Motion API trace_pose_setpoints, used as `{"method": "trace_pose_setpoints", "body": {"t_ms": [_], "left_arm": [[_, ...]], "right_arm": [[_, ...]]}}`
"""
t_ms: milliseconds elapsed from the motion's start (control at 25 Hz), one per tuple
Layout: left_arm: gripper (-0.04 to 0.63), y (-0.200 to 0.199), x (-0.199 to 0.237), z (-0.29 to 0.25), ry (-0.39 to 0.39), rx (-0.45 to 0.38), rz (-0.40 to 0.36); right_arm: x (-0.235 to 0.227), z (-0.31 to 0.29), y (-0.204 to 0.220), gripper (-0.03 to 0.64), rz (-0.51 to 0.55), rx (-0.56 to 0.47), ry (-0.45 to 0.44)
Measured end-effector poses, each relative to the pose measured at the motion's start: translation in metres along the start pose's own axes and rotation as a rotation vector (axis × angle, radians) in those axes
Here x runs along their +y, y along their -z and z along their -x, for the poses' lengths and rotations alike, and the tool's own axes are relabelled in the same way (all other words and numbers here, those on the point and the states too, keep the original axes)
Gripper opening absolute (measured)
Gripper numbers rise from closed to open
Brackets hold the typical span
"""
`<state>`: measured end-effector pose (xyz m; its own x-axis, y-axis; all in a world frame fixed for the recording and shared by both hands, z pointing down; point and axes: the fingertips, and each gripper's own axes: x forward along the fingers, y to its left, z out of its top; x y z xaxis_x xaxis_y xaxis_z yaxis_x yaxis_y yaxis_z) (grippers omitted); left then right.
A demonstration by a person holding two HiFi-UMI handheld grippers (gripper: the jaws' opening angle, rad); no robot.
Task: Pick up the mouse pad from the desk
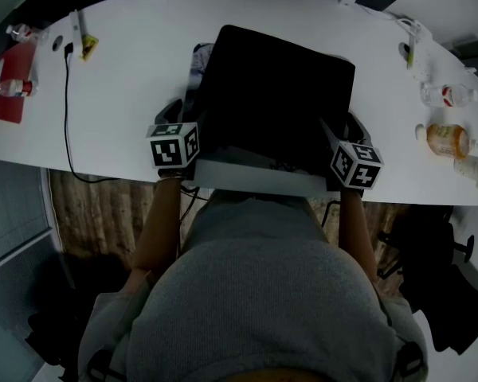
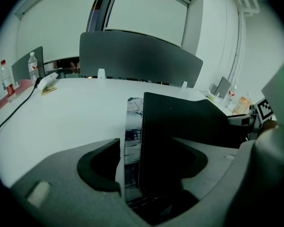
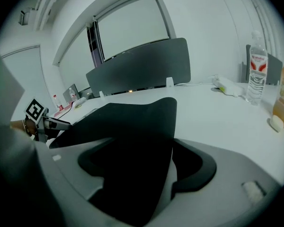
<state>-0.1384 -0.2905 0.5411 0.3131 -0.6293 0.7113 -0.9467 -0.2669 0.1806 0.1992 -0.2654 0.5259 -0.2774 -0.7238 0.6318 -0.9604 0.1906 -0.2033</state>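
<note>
Head view: black mouse pad (image 1: 275, 94) sits at the middle of the tabletop's (image 1: 127, 62) near edge. Its near end lies between the two grippers, one at each near corner. Whether its far edge rests on the tabletop, cannot tell.

Left gripper view: left gripper (image 2: 149, 148) has its jaws set wide apart, not clamped. The pad's stitched left edge stands upright in the gap, nearer the left jaw. A pale printed strip (image 2: 132, 126) shows between that edge and the jaw. The black face runs off rightward toward the other gripper.

Right gripper view: right gripper (image 3: 142, 160) has its jaws spread to their widest, gripping nothing. The pad curls up from the left, and its right edge stands just beside the right jaw's inner face, loose in the gap.

Orange bottle (image 1: 447, 139) stands near the tabletop's right edge, well apart from the pad.
</note>
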Motion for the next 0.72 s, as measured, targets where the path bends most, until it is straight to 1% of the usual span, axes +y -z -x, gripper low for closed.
{"method": "trace_pose_setpoints", "body": {"t_ms": [120,320,440,720], "left_arm": [[0.308,0.0014,-0.0019,-0.002,-0.018,0.023,-0.037],[0.305,0.0012,-0.0017,-0.0014,-0.021,0.023,-0.039],[0.285,0.0011,-0.0049,-0.0027,-0.017,0.027,-0.043],[0.281,0.001,-0.0047,-0.0029,-0.019,0.022,-0.04]], "right_arm": [[0.0004,-0.001,0.0014,0.342,0.014,0.01,0.003],[0.0048,-0.0025,0.0031,0.342,0.049,0.019,-0.001],[0.0034,-0.003,0.0038,0.342,0.052,0.026,0.002],[0.0066,-0.0049,0.0056,0.338,0.092,0.037,0.006]]}}
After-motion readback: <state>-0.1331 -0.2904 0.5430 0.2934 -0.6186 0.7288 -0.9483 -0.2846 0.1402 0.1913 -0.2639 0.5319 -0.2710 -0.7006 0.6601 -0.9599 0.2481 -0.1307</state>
